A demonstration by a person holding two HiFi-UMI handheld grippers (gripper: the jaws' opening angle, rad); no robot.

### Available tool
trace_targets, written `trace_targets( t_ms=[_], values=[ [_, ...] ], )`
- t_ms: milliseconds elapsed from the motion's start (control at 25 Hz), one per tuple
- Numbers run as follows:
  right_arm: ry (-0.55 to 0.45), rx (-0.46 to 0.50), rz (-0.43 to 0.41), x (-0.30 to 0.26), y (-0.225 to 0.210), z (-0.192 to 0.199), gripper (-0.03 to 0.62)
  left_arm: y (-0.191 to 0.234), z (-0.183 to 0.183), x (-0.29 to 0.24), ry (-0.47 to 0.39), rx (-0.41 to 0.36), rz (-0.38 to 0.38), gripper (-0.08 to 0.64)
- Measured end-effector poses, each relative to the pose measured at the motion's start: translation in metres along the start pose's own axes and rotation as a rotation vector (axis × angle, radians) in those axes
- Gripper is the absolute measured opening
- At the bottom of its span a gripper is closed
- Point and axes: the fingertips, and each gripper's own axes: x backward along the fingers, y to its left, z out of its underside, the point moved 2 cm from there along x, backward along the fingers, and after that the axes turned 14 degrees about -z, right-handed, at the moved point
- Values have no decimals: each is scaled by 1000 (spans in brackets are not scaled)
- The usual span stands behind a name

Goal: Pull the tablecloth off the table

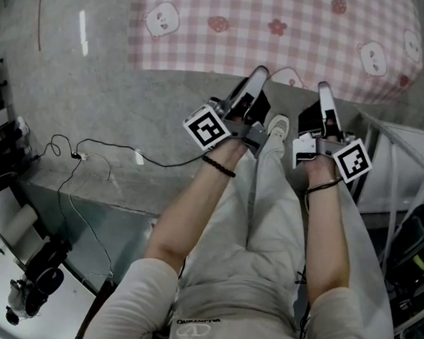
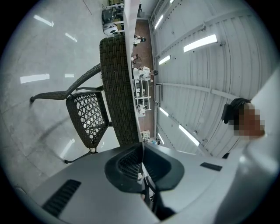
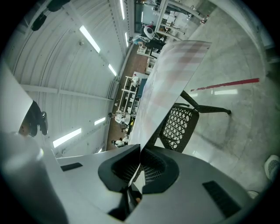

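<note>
While the pink checked tablecloth [image 1: 285, 30] lies spread flat in front of the person, the left gripper [image 1: 259, 73] and right gripper [image 1: 323, 87] each pinch its near edge, jaws closed tight on the cloth.

**Pink checks, grey floor**

The pink-and-white gingham fabric tablecloth [image 1: 278, 30] across the top of the head view carries white bear faces and pink flowers. In the right gripper view it looks pale, with faint pink bands. The speckled grey concrete floor [image 1: 92, 101] has a thin red line [image 3: 225, 84] at the right of that view. The dark woven wicker chair [image 2: 116, 87] has a diamond-lattice panel. The left gripper [image 1: 259, 74] and right gripper [image 1: 323, 88] are pale grey with black ribbed pads and black-and-white marker cubes
</note>
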Motion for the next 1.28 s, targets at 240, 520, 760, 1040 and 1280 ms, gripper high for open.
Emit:
trace_targets(
  t_ms=[240, 520, 760, 1040, 1280],
  values=[
    [2, -16, 16, 0, 0, 0, 11, 2, 1, 0, 14, 17, -24, 3],
    [15, -26, 53, -1, -1, 0, 11, 4, 0, -1, 26, 33, -48, 3],
    [23, -31, 58, -3, 0, 0, 11, 2, -1, -1, 30, 34, -47, 3],
    [30, -52, 63, -2, 2, 1, 11, 1, -1, 0, 37, 26, -58, 3],
    [42, -55, 71, -3, 4, 1, 11, -3, -1, 2, 41, 24, -60, 3]
  ],
)
